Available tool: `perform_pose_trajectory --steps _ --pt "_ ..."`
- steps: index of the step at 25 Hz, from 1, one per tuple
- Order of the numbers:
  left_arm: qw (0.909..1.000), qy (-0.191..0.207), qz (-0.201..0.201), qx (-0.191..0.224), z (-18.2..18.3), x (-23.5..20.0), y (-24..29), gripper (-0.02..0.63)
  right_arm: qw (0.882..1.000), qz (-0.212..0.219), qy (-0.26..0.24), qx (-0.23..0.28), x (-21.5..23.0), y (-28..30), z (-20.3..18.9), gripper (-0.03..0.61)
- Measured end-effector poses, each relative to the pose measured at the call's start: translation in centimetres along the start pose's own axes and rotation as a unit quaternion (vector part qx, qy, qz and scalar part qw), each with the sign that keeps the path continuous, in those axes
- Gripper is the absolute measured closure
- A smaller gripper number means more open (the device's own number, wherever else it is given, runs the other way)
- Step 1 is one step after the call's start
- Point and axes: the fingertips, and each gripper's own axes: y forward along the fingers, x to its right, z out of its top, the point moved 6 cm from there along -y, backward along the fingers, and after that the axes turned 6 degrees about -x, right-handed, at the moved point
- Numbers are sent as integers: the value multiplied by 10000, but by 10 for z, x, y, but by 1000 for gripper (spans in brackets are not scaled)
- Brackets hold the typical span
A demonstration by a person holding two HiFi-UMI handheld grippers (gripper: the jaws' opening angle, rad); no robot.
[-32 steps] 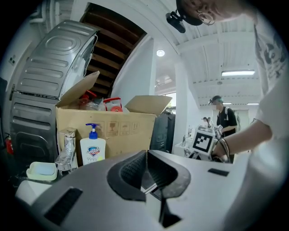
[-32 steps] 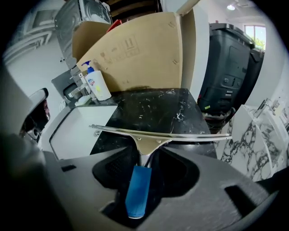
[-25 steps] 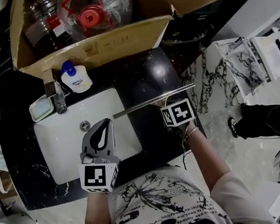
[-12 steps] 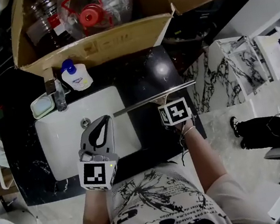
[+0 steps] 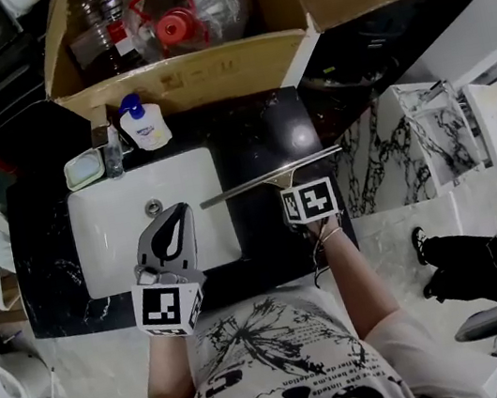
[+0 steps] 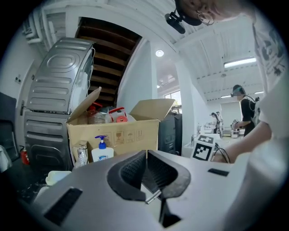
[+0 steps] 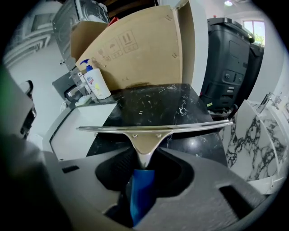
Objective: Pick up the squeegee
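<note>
Your left gripper [image 5: 180, 211] hovers over the front part of the sink [image 5: 106, 252], with its jaws together and nothing between them. It has no work in this step, so I think it hangs there only to be out of the way. Behind the sink, the soap bottle [image 5: 146, 125] and the cardboard box [image 5: 207, 72] stand well apart from the action. The squeegee [image 5: 269, 178] lies flat on the black counter [image 5: 260, 129] just right of the sink. The left end of its blade [image 7: 153, 127] reaches over the sink's right rim, and its blue handle [image 7: 142, 194] points toward you. This is why your right gripper [image 7: 143, 164] points steeply down. The handle sits between its jaws, which are closing now. The pads seem not to press it yet, so the squeegee is not lifted.
</note>
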Motion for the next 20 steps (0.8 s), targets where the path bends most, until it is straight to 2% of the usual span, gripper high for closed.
perform_pose_trajectory --steps 6,12,16,20 --pt "9995 -170 252 -27 10 3 3 601 9957 11 -192 903 3 -33 19 462" --pt "9990 -233 380 -34 13 -4 42 601 9816 45 -85 1907 32 -73 70 462" --pt "9982 -215 565 32 16 -9 34 601 9617 96 -232 2730 24 -111 81 462" --pt "9967 -53 745 324 22 -8 -15 601 9318 115 -457 3600 -11 -155 60 462"
